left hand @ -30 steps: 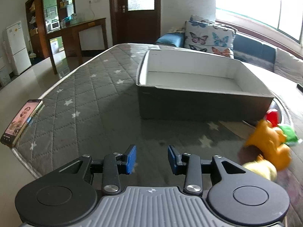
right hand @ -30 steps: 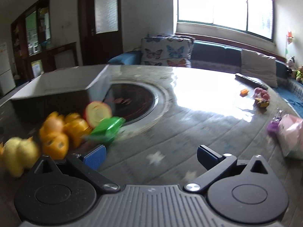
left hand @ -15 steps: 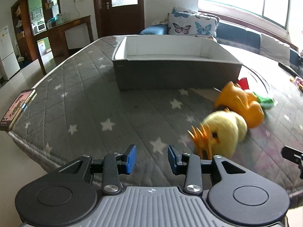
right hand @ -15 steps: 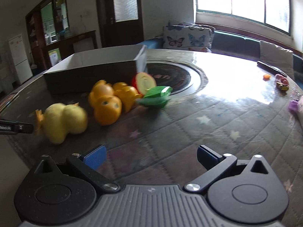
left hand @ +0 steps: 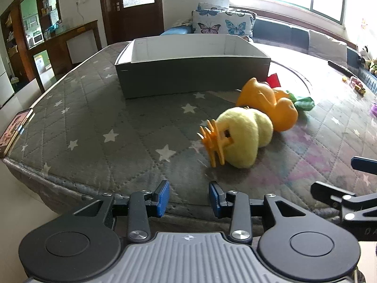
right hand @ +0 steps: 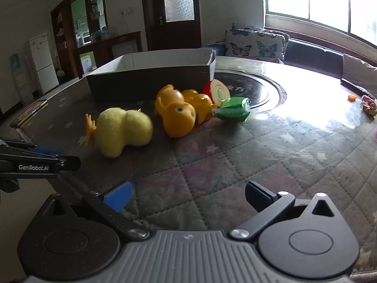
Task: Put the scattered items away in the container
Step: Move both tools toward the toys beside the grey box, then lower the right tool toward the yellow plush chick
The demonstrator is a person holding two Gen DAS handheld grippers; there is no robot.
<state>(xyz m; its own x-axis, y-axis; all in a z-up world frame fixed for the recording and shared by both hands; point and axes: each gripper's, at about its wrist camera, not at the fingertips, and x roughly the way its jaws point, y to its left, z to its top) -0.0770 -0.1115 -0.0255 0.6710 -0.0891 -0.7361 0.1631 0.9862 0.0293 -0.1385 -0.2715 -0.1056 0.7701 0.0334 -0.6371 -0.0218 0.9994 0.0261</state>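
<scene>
A yellow plush duck (left hand: 245, 139) lies on its side on the quilted, star-patterned surface (left hand: 94, 127), its orange feet toward the left edge. Just behind it, touching, lies an orange rubber duck (left hand: 271, 101), with a green toy (right hand: 233, 111) and a halved red apple toy (right hand: 218, 91) beside that. Farther back stands the open grey box (left hand: 188, 77), nothing visible inside. The left gripper (left hand: 187, 197) hovers at the near edge, jaws narrowly apart and empty; the right gripper (right hand: 188, 194) has its jaws spread wide, empty too.
</scene>
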